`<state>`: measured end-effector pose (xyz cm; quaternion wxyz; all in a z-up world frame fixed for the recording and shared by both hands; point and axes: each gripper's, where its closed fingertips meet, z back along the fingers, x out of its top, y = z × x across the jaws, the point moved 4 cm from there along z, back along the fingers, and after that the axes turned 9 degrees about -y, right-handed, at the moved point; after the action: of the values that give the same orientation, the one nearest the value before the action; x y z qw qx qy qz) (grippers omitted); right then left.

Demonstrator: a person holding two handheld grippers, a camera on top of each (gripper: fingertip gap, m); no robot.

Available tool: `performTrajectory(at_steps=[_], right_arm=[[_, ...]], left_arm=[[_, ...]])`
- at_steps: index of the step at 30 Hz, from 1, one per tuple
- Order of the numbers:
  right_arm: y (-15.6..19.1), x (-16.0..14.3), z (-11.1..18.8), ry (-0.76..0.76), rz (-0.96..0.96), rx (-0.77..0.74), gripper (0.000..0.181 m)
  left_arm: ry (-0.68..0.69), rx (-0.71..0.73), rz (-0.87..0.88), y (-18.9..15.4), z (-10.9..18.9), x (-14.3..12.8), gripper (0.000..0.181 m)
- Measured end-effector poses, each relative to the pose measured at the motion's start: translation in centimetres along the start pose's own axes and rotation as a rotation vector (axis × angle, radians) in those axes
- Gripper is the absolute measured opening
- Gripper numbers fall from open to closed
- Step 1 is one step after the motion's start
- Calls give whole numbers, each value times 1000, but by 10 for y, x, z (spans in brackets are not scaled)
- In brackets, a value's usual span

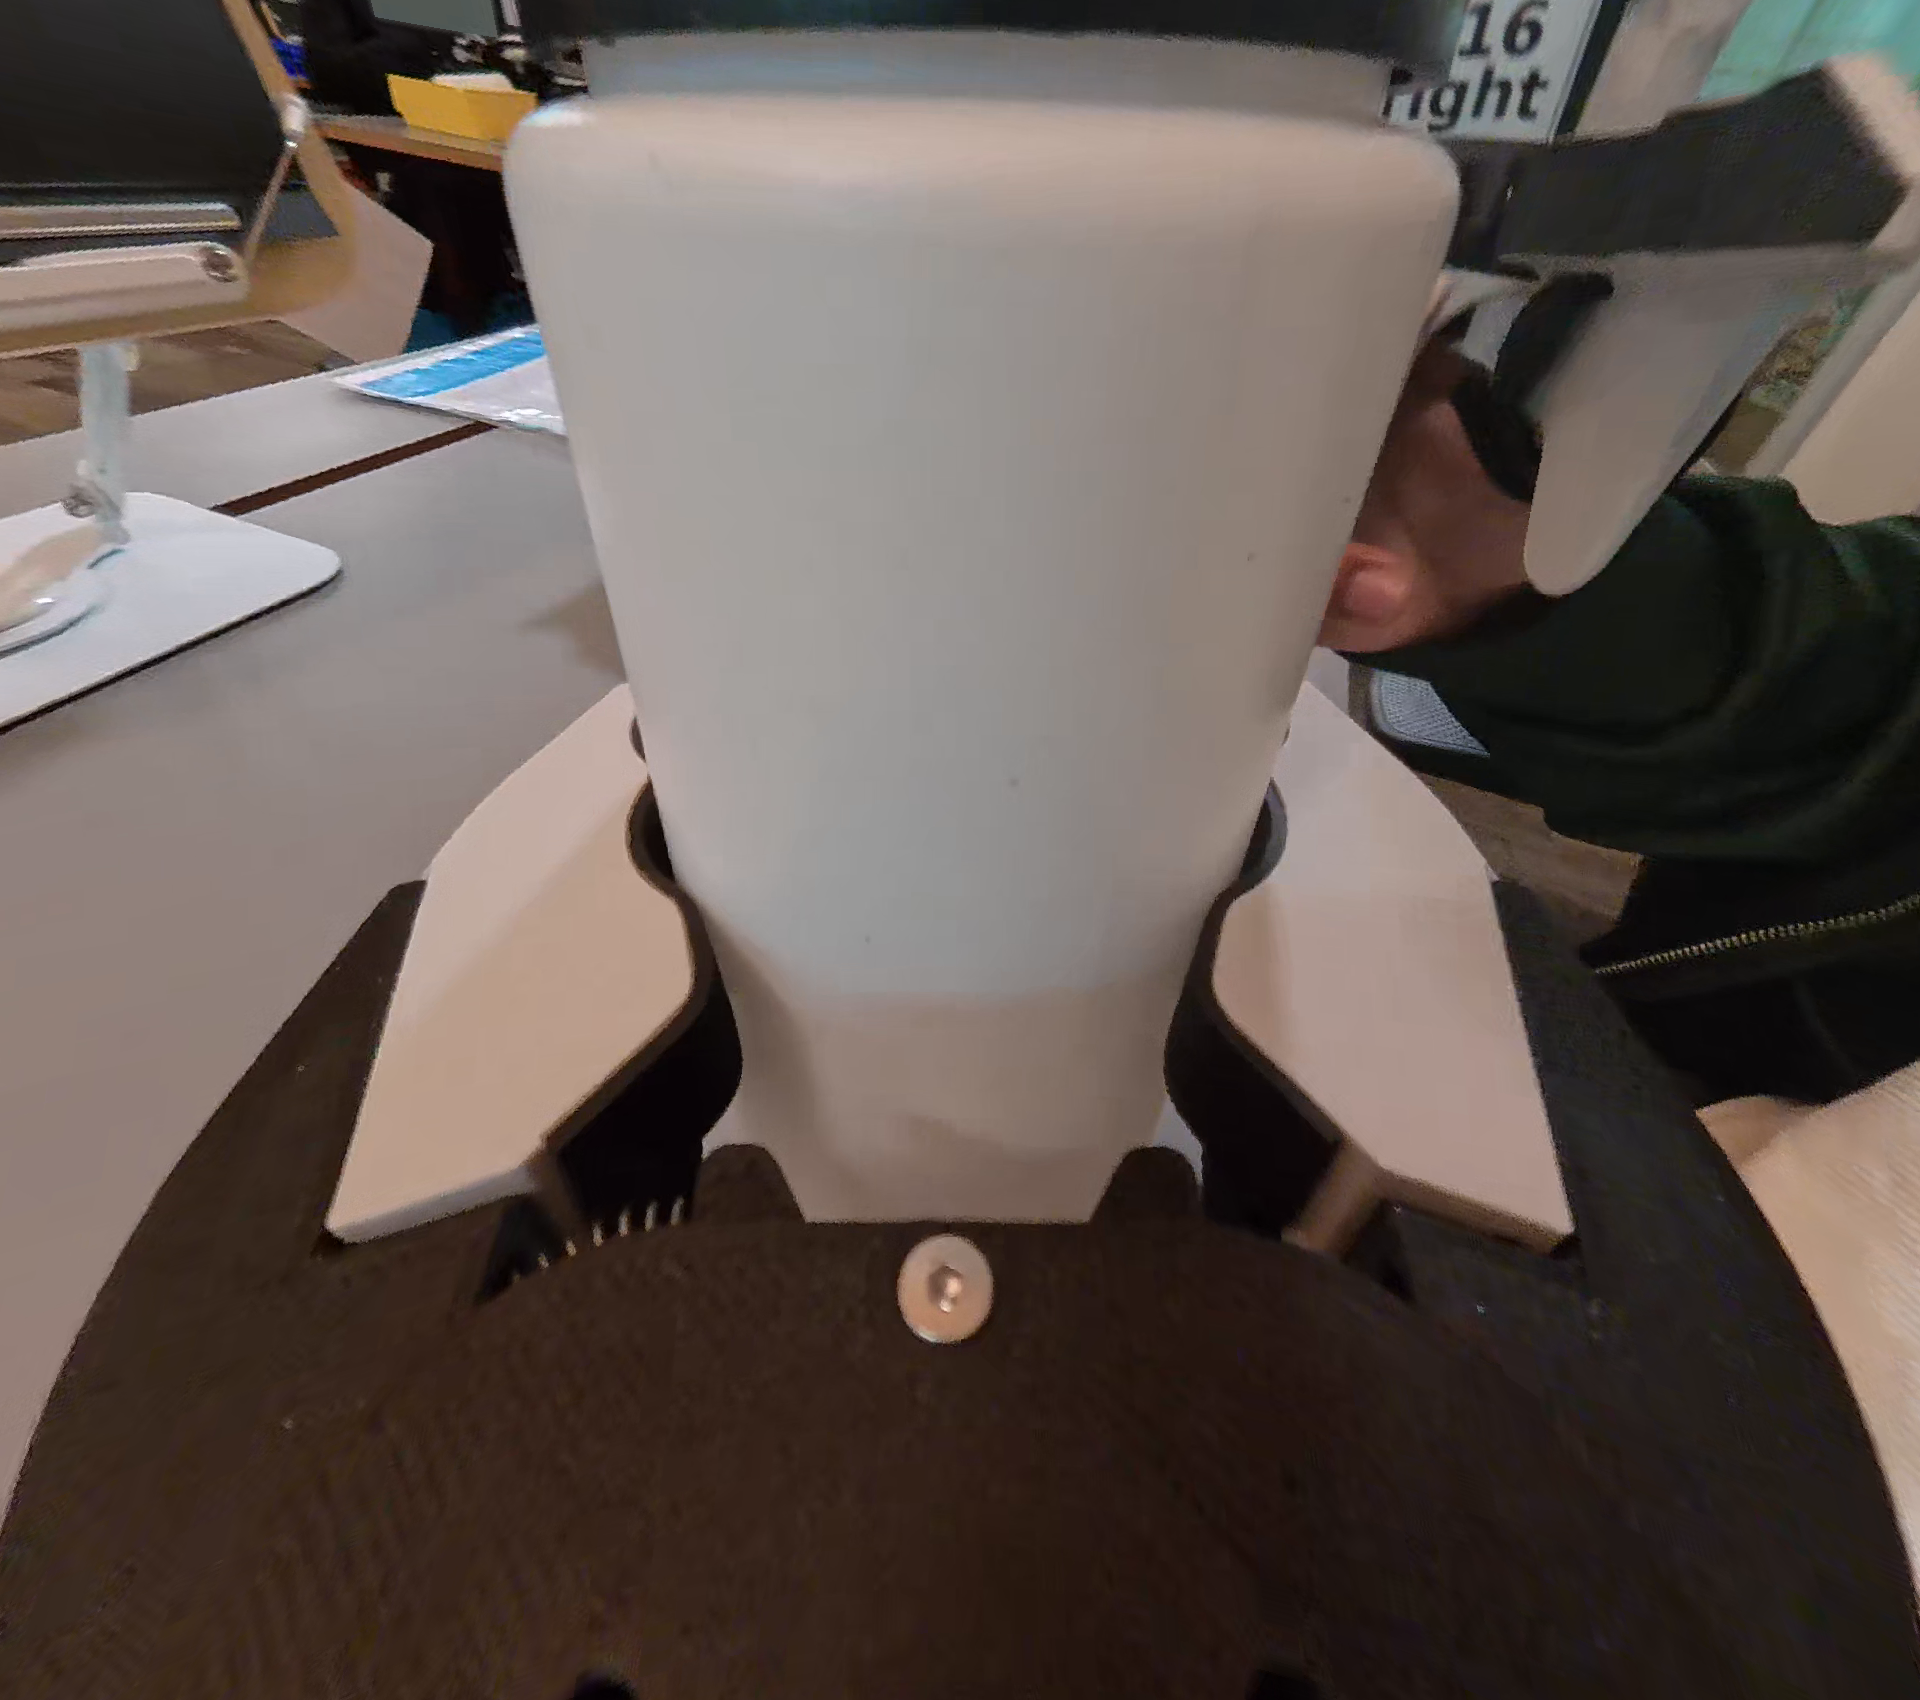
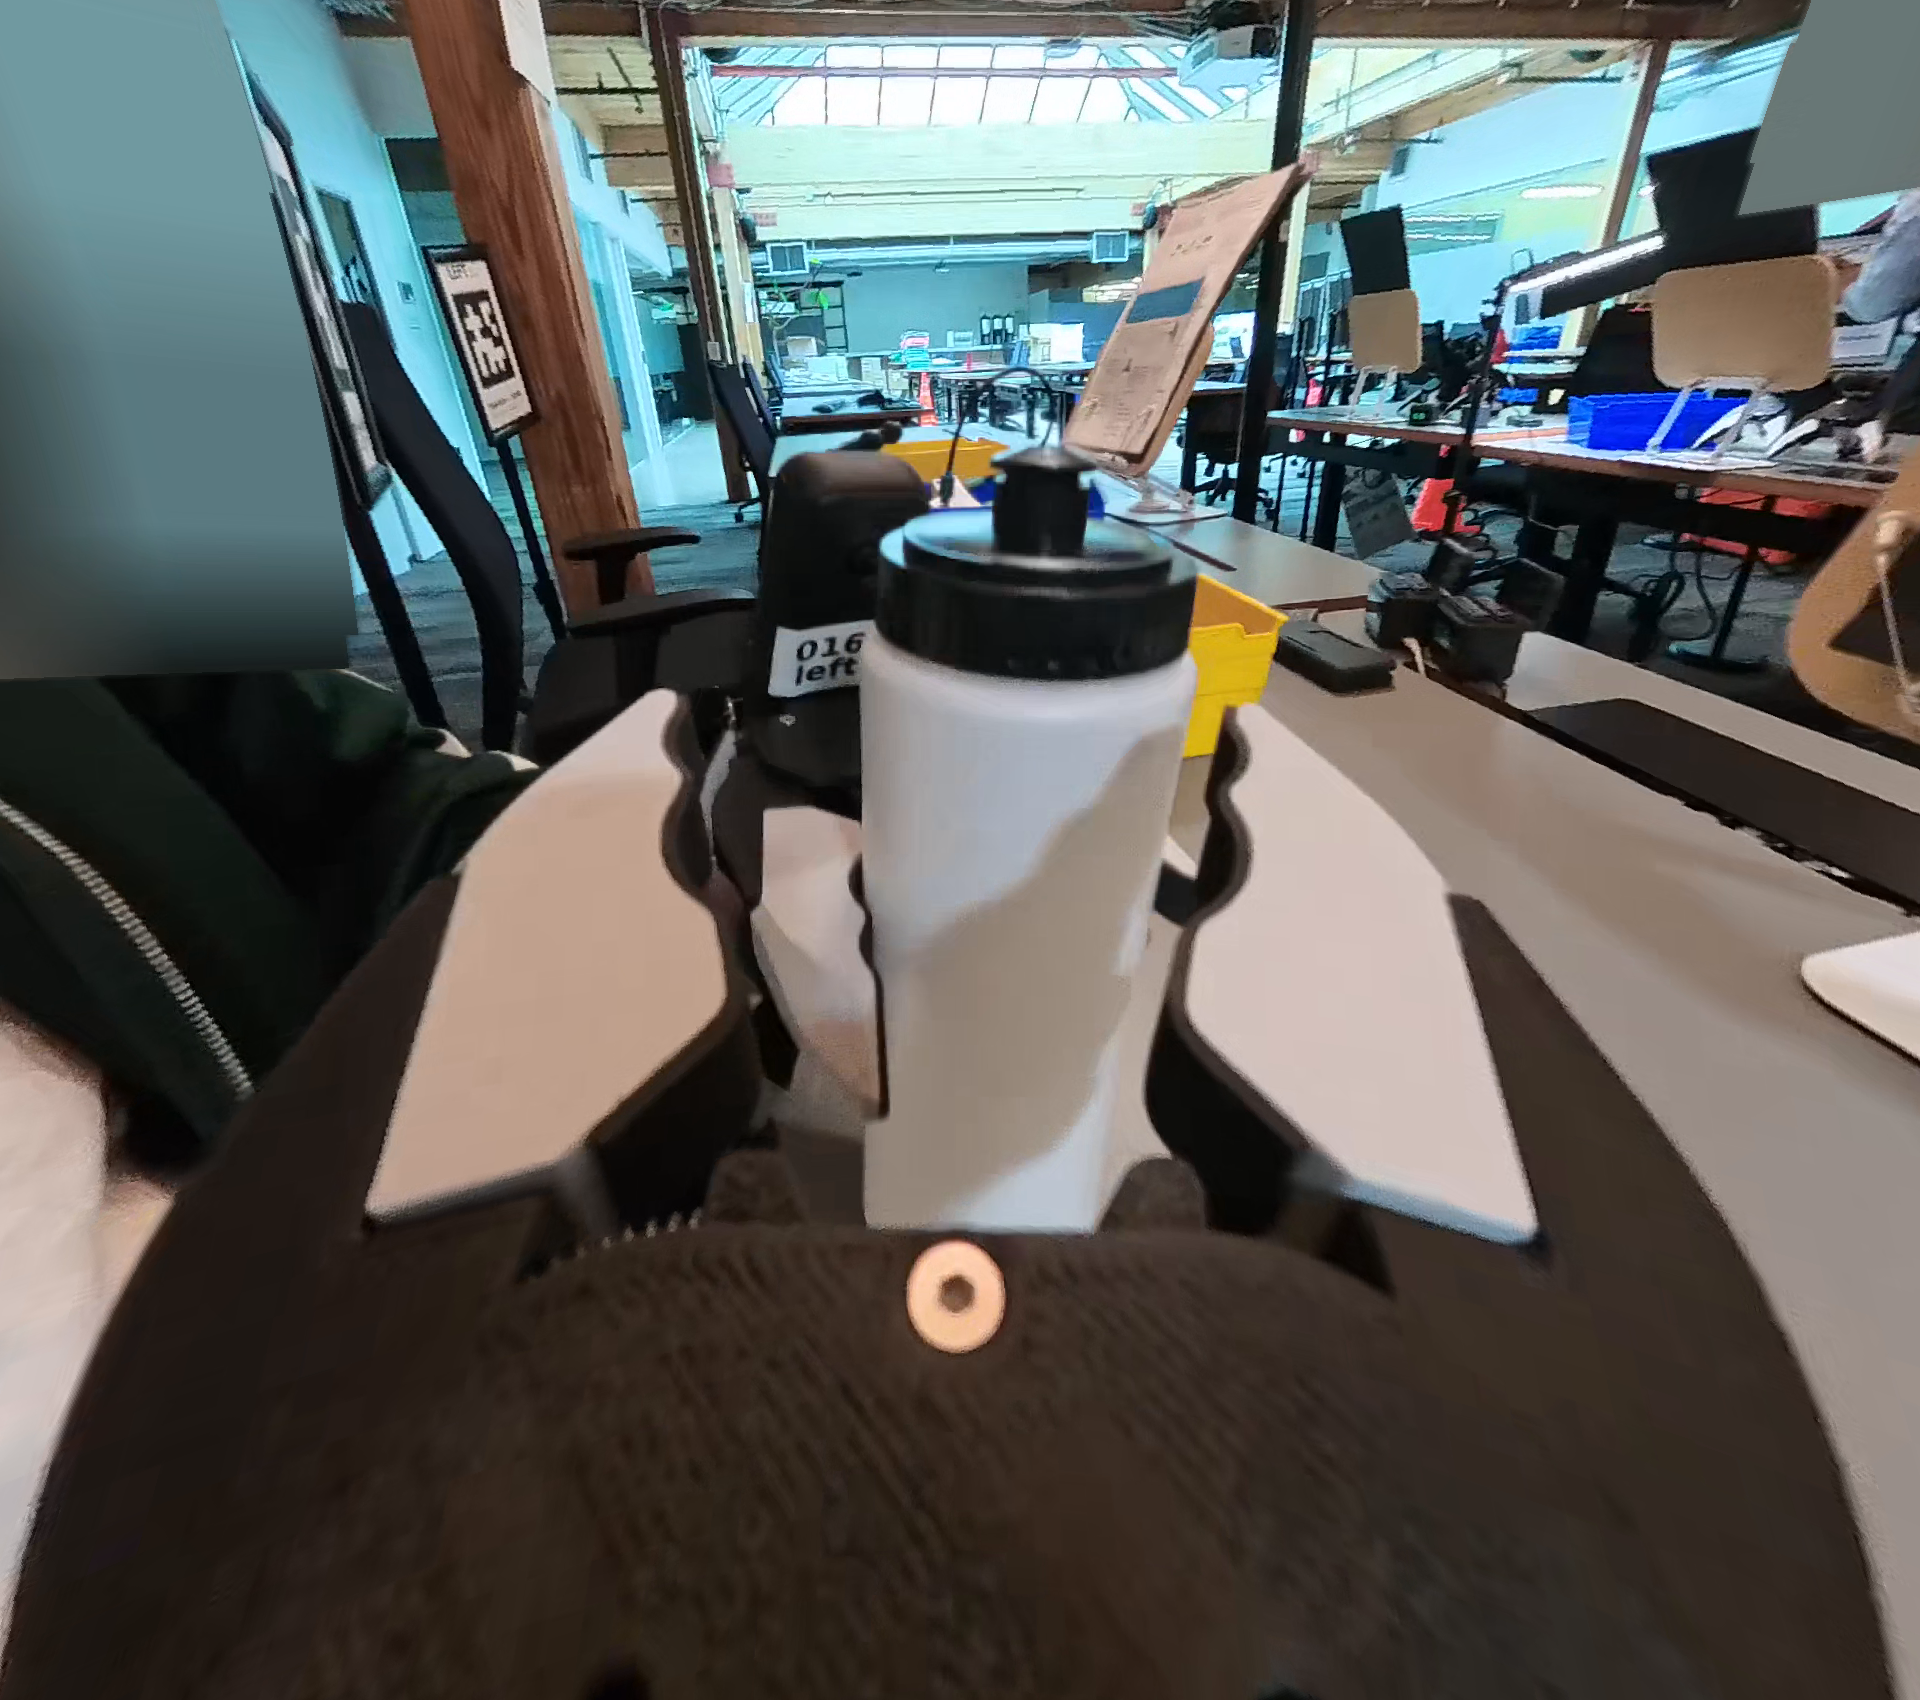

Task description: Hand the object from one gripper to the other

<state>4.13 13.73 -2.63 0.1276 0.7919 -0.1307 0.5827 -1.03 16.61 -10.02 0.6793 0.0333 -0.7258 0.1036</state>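
Two grippers are seen meeting on one white bottle (image 1: 956, 528) with a black cap.

From the left wrist view, the left gripper (image 1: 956, 829) is closed onto the lower body of the bottle, whose long axis runs straight away from the camera, cap farthest. The other gripper (image 1: 1662, 279) is seen just beside the bottle at its right edge, with a hand (image 1: 1423, 528) in a dark green sleeve behind it. A grey table (image 1: 312, 663) lies below, and a monitor stand (image 1: 156, 580) rests on it well apart.

From the right wrist view, the bottle (image 2: 1023, 923) stands upright between the fingers of the right gripper (image 2: 956, 840), which sit apart from its sides, not yet clamped. The left gripper (image 2: 800, 954) is seen gripping it from behind. A yellow bin (image 2: 1231, 663) sits beyond; nothing blocks the closing.
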Motion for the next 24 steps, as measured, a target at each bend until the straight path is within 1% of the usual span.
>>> performTrajectory(at_steps=[5,8,9,15,20,21,24], right_arm=[[8,4,-6,48,-7,9,93],[13,7,-8,47,7,14,84],[14,7,-8,48,13,13,77],[16,8,-6,77,34,26,75],[19,8,-7,84,57,23,75],[19,8,-7,87,58,20,75],[13,10,-4,94,69,-10,75]], left_arm=[[11,-67,-11,-25,-11,-3,108],[35,-97,-49,-37,-16,-7,108],[35,-103,-60,-40,-17,-7,108],[36,-104,-84,-41,-17,-7,108],[-4,-120,-82,-42,-17,-7,110],[-15,-128,-76,-43,-17,-7,111],[-32,-127,-76,-42,-18,-7,126]])
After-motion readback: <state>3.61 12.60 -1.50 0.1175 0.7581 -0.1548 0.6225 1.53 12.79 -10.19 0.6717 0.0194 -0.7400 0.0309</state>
